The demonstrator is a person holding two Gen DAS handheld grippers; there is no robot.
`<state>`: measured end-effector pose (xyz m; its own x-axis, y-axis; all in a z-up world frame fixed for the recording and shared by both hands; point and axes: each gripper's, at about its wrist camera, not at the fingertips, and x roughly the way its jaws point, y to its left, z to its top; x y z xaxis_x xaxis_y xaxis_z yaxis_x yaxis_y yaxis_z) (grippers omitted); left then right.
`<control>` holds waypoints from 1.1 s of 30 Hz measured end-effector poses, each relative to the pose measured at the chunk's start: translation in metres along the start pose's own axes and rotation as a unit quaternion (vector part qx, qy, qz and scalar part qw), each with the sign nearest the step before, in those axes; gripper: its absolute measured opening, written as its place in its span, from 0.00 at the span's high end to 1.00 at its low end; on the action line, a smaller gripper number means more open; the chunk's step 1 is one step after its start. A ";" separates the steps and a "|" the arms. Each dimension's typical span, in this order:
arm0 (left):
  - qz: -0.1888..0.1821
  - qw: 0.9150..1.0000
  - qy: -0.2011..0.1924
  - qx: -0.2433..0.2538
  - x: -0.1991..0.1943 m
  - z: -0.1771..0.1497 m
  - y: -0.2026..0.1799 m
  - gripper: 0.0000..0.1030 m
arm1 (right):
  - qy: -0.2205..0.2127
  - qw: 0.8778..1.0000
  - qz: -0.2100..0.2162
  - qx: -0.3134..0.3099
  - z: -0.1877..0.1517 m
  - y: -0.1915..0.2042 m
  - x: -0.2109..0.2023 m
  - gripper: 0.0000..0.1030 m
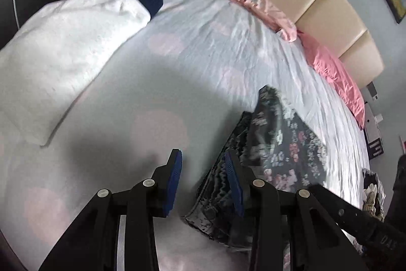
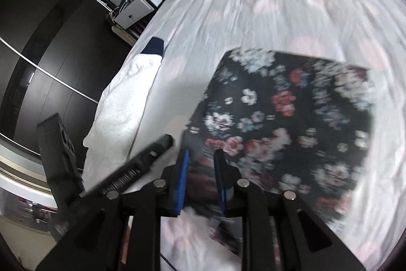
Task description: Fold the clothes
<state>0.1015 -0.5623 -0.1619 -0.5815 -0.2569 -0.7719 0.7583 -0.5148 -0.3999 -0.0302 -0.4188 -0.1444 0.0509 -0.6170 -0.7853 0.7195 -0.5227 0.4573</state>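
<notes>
Dark floral-print garment (image 2: 284,123) lying flat on the white bedsheet with pale pink dots (image 2: 228,9), right gripper (image 2: 201,177) hovering over its near edge, jaws parted, pads not pressing cloth, left gripper (image 1: 203,179) standing released beside it, gripping nothing, folded white fleece garment (image 1: 63,52) resting apart.

Two hand-held grippers angled steeply downward, jaws parted.

The left gripper (image 1: 203,177) pointed down with its blue pads (image 1: 173,182) standing clearly apart and nothing pressed between them; dark cloth lay just beyond and beside its right finger. The right gripper (image 2: 201,177) also tilted downward, its jaws narrower, a small gap showing between the blue pads (image 2: 183,182), which did not appear to press on anything, though blur made this hard to judge. From the right wrist view, the left gripper's black body (image 2: 137,166) sat close at its left, angled inward.
</notes>
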 end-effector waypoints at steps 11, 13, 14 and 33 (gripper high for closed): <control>-0.057 0.983 0.012 0.177 -0.026 -0.039 -0.088 0.64 | -0.017 0.995 -0.094 -0.031 -0.097 -0.066 -0.044 0.82; -0.017 0.980 0.034 0.195 -0.013 -0.047 -0.094 0.64 | -0.008 0.995 -0.096 -0.030 -0.109 -0.070 -0.040 0.82; 0.004 0.978 0.045 0.203 -0.007 -0.050 -0.096 0.64 | -0.004 0.995 -0.098 -0.031 -0.114 -0.071 -0.037 0.82; 0.134 0.972 0.054 0.185 0.017 -0.055 -0.070 0.65 | 0.027 0.997 -0.065 -0.015 -0.127 -0.098 -0.022 0.84</control>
<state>0.0543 -0.4852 -0.1745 -0.3276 -0.3450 -0.8796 0.7089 -0.7052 0.0125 -0.0141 -0.2791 -0.2254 -0.0067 -0.5121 -0.8589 0.7427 -0.5777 0.3386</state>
